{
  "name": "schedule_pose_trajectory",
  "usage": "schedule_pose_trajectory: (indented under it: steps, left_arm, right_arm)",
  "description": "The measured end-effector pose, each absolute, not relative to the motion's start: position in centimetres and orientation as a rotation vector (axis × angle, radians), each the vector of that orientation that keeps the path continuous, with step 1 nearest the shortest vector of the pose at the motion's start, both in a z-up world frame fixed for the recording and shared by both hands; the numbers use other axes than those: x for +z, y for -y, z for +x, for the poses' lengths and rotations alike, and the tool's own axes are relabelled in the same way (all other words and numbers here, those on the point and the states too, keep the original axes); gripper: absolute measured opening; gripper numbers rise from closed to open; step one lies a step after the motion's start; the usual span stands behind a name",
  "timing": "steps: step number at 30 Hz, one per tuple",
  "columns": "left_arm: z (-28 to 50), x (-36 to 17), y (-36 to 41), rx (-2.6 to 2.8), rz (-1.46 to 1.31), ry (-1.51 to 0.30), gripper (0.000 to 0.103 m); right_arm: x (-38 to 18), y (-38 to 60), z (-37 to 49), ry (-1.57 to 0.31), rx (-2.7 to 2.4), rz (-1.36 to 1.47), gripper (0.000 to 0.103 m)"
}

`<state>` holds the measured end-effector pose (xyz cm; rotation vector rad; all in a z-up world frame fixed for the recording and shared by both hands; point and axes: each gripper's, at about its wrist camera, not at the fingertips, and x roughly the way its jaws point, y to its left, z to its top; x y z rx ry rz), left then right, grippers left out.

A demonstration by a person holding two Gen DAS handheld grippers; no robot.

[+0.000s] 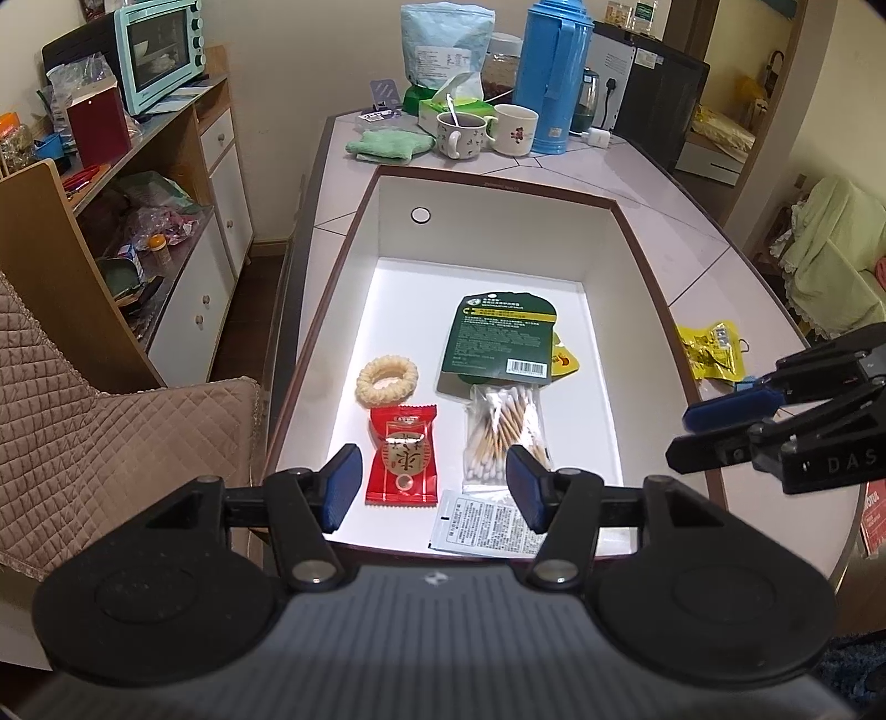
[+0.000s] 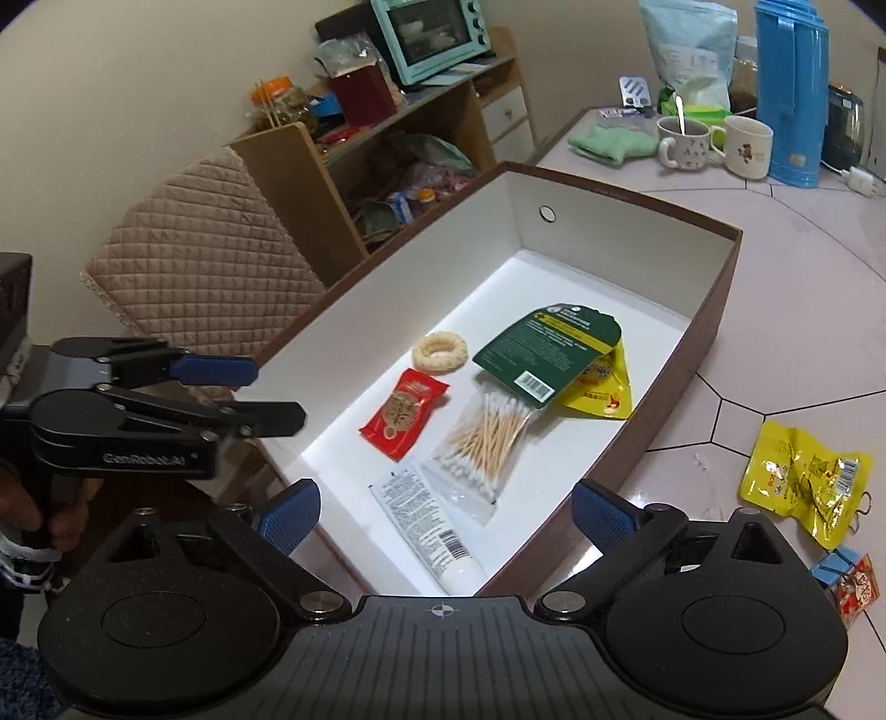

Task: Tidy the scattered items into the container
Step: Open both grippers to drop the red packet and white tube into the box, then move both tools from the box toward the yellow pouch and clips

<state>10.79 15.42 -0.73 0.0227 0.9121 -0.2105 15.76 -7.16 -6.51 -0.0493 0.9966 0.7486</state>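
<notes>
A brown-rimmed white box (image 1: 637, 232) (image 2: 714, 310) stands on the table. Inside lie a beige ring (image 1: 386, 381), a red sachet (image 1: 402, 454), a bag of cotton swabs (image 1: 501, 426), a green card pack (image 1: 501, 343) over a yellow packet (image 2: 606, 382), and a white tube (image 2: 429, 531). A yellow snack packet (image 2: 803, 482) (image 1: 711, 351) and small red and blue items (image 2: 847, 581) lie on the table outside, to the right of the box. My left gripper (image 1: 433, 487) hovers open over the box's near end. My right gripper (image 2: 446, 512) is open wide above the tube, holding nothing.
At the table's far end stand a blue thermos (image 1: 551, 77), two mugs (image 1: 482, 130), a green cloth (image 1: 387, 145) and a tissue pack. A quilted chair (image 1: 111, 421) and a shelf with a mint oven (image 1: 160, 50) are on the left.
</notes>
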Motion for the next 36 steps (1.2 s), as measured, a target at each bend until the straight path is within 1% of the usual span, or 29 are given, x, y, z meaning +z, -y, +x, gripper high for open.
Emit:
schedule_pose_trajectory:
  steps: [3,7,9,11,17,27,36]
  left_arm:
    - [10.6,-0.7,-15.1,-0.209,0.027,-0.911,0.062]
    - [10.3,-0.8,-14.5,-0.207,0.037,-0.915,0.065]
    - [10.2,-0.8,-14.3,-0.200,0.042,-0.918,0.071]
    - [10.0,-0.9,-14.1,-0.191,0.045,-0.920,0.074]
    - [9.8,-1.1,-13.5,-0.168,0.051,-0.937,0.081]
    - [9.5,-0.9,-12.0,-0.142,0.066,-0.942,0.085]
    - [8.9,-0.6,-10.0,-0.131,0.076,-0.942,0.086]
  right_arm:
    - [-6.7,7.5,15.7,-1.007,0.737,-0.043,0.099]
    - [-7.0,7.9,15.5,-1.017,0.731,-0.039,0.099]
    - [-7.1,8.1,15.4,-1.021,0.730,-0.036,0.099]
    - [-7.3,8.3,15.4,-1.027,0.728,-0.035,0.099]
    - [-7.2,8.9,15.3,-1.026,0.734,-0.037,0.100]
    - [-6.9,10.8,14.9,-1.013,0.746,-0.029,0.100]
    - [-6.7,13.8,14.5,-1.012,0.730,-0.005,0.100]
